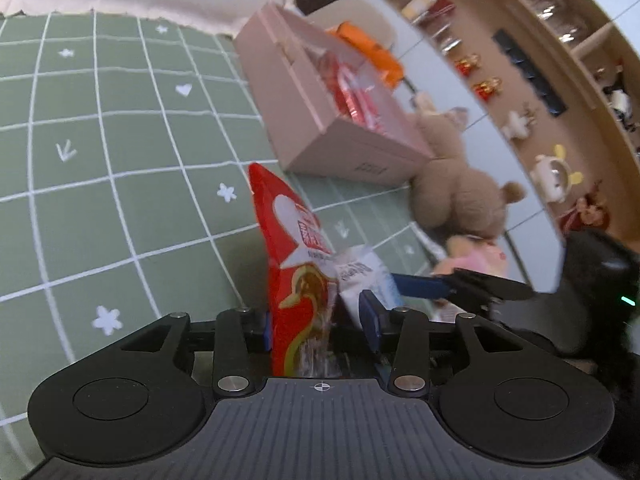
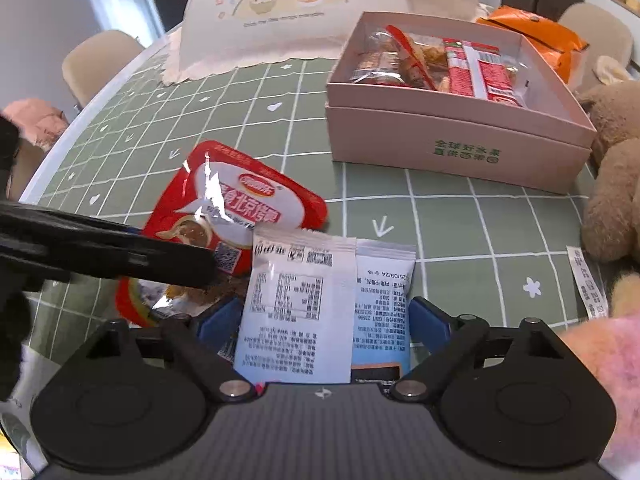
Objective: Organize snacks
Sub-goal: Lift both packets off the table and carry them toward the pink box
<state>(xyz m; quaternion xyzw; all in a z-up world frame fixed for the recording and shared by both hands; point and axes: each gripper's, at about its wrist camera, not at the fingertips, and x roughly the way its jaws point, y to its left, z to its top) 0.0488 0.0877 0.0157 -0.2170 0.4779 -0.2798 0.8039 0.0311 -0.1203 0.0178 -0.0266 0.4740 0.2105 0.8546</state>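
The red snack pouch (image 2: 236, 216) and two white sachets (image 2: 296, 308) look light, crinkly and slick, best pinched flat near a sealed edge. The pouch stands between the left gripper (image 1: 320, 320)'s parted fingers, no pad clearly pressing it, while the right gripper (image 2: 324, 320)'s fingers stand wide on either side of the sachets, and whether they press I cannot tell. All lie at six o'clock on the green grid tablecloth (image 2: 440, 216), the pink box (image 2: 456, 132) of snacks at one o'clock, plush toys (image 2: 616, 184) at three, shelves beyond.
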